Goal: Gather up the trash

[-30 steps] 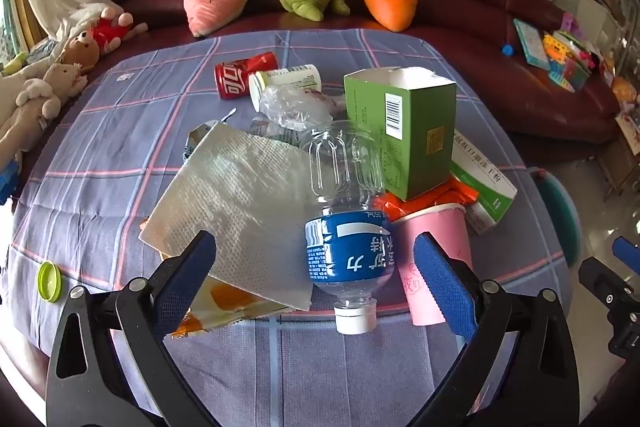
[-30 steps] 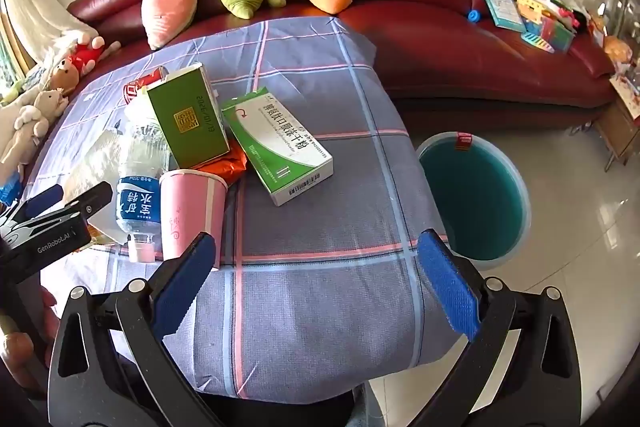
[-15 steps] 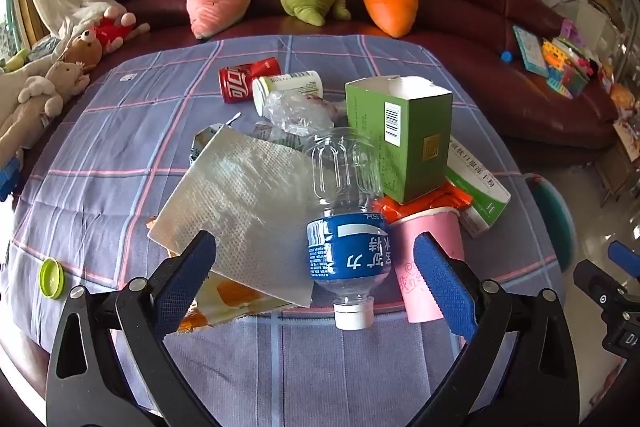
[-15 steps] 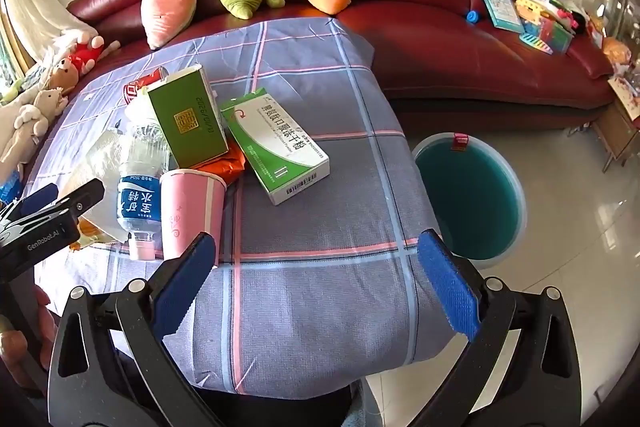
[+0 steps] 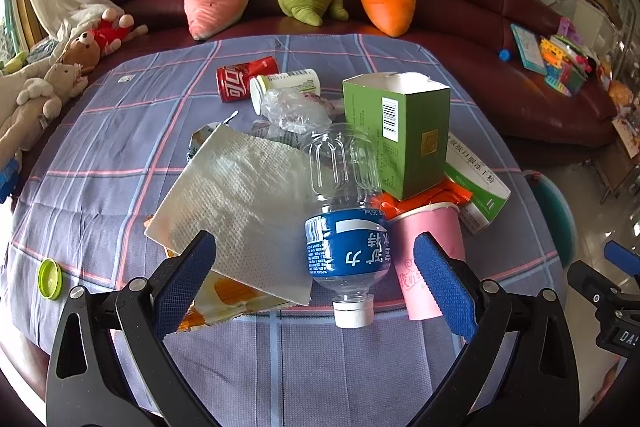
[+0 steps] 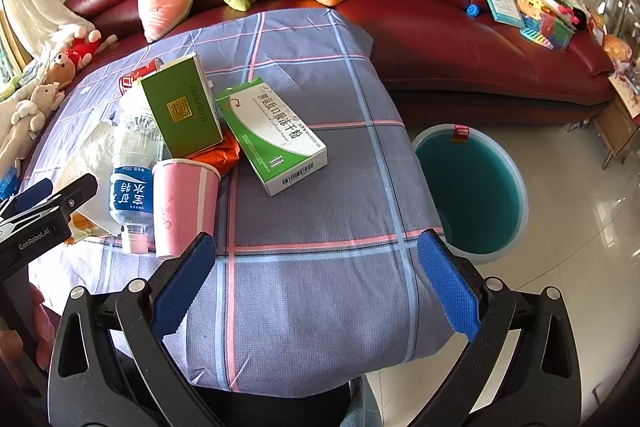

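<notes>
From the left wrist view, the left gripper (image 5: 314,273) is hovering over the near edge of the counter (image 5: 100,155), its fingers (image 5: 182,281) standing wide apart and empty. The water bottle (image 5: 346,227) is lying between them, cap toward the camera, with the pink paper cup (image 5: 426,259) just inside the right finger and the paper napkin (image 5: 244,195) reaching under the left one. The collecting seems to be at its start; the next move likely calls for lowering around the bottle and closing without catching the cup.

From the right wrist view, the right gripper (image 6: 316,285) is also hanging open, gripping nothing, with bare cloth between its fingers (image 6: 448,287). The green medicine box (image 6: 272,135) is lying ahead, and the teal bin (image 6: 470,187) is sitting on the floor beyond the right finger.
</notes>
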Demonstrator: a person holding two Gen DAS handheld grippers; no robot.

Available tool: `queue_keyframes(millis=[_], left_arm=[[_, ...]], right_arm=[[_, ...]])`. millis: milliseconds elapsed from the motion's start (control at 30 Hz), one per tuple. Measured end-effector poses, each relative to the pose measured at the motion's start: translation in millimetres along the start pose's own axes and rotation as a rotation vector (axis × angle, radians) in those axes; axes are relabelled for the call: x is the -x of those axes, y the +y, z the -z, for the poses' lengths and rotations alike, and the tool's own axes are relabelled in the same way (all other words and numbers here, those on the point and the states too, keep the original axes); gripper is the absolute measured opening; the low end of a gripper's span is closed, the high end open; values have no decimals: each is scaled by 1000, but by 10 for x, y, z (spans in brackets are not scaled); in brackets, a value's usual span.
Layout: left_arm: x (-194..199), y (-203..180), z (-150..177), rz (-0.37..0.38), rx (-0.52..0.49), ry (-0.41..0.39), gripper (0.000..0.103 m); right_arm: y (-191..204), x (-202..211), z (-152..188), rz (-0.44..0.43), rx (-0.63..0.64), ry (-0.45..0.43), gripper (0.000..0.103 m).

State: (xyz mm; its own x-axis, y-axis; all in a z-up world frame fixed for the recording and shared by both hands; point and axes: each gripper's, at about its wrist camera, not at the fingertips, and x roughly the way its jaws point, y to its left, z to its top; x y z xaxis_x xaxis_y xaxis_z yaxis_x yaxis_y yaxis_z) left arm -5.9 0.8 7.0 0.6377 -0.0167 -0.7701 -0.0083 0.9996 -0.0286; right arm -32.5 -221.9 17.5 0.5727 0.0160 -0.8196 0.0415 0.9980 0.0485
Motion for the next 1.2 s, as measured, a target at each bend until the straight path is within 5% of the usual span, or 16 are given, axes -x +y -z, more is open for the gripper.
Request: queue_keyframes(millis=[1200], left_arm=[[-85, 14, 73, 8, -5, 13, 99]], right_arm=[[-53, -76, 3, 9, -18, 27, 97]])
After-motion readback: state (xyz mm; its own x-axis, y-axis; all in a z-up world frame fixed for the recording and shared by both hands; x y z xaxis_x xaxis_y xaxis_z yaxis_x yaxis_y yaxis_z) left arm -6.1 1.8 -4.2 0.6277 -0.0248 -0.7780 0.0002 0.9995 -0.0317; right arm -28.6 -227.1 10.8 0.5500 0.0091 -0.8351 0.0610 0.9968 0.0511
